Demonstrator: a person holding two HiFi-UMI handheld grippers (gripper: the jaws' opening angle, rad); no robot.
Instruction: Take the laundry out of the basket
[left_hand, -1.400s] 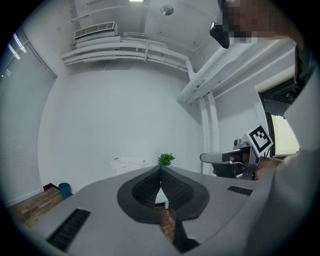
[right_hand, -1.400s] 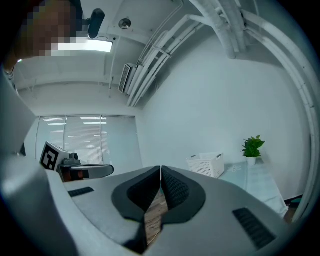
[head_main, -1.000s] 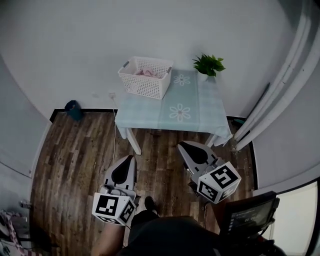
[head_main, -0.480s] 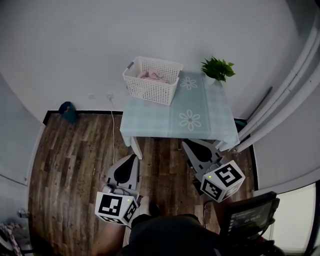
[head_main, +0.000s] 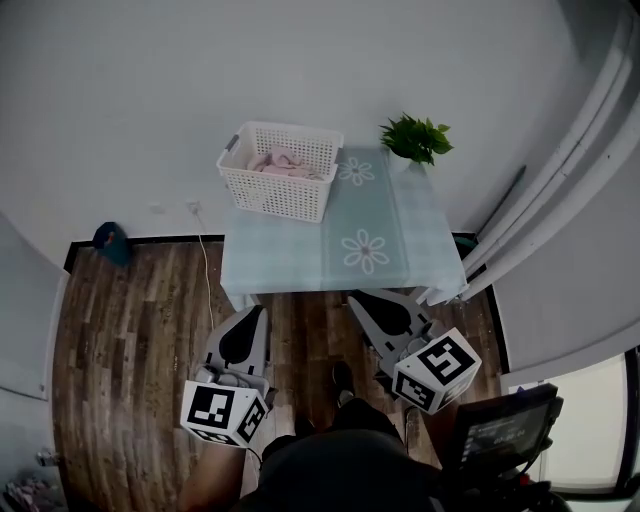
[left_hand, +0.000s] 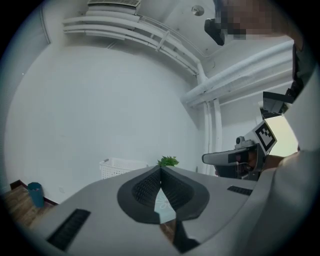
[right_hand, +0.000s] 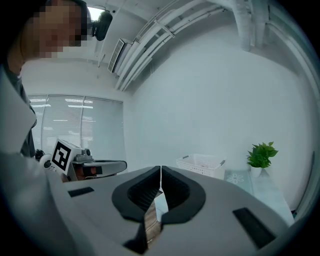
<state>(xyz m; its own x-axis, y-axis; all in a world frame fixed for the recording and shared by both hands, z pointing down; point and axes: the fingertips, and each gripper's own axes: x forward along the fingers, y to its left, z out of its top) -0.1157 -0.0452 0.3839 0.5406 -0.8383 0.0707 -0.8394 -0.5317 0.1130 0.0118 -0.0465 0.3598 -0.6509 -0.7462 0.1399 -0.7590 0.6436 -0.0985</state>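
By the white wall, the table (head_main: 400, 235) holds the basket (head_main: 272, 190) of pink laundry (head_main: 278, 161) at 11 o'clock. I judge this the approach step: the left gripper (head_main: 257, 312) and the right gripper (head_main: 353, 297) are closed and empty. Next they must reach the basket and open.

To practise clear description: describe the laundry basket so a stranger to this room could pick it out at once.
Find the small table with a pale flowered cloth against the white wall. At its far left corner stands a white latticed basket holding pink laundry; the only other thing on the table is a green potted plant.
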